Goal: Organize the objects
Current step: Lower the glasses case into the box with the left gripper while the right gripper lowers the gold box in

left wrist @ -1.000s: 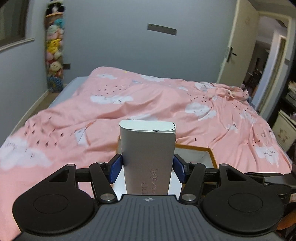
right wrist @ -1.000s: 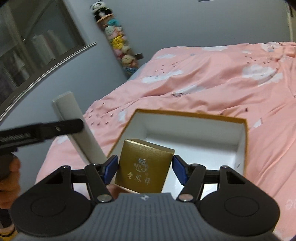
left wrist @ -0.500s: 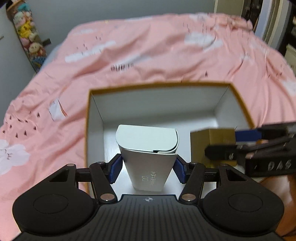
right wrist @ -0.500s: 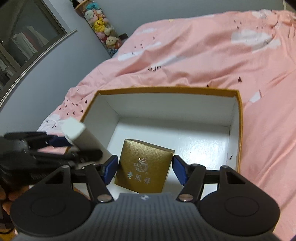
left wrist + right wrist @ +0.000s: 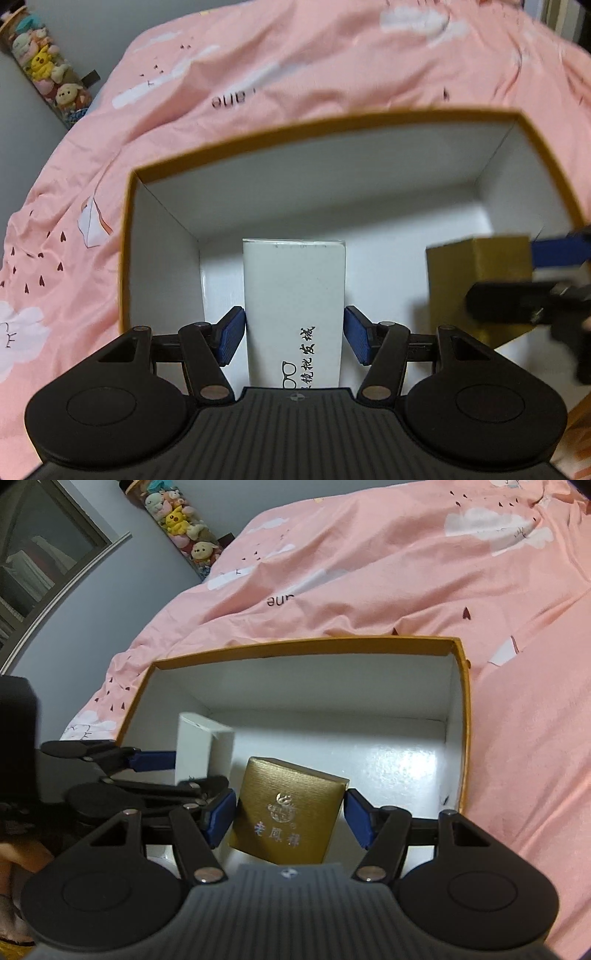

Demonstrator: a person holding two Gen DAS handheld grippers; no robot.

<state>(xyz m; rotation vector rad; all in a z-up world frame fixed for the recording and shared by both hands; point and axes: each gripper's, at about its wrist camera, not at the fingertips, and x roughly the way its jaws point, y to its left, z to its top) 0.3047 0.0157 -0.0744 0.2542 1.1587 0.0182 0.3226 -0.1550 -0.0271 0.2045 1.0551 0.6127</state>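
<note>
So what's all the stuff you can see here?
big box: 1, gold rim, white inside, open on the bed
white box: 1, white with black print, inside the big box, left side
gold box: 1, gold, inside the big box, right of the white box
blanket: 1, pink with clouds, on the bed
plush toys: several, mixed colours, by the wall
left gripper: 1, black, blue pads, around the white box
right gripper: 1, black, blue pads, around the gold box

Both grippers: black ribbed bodies, round discs, silver screws, blue-padded jaws.
</note>
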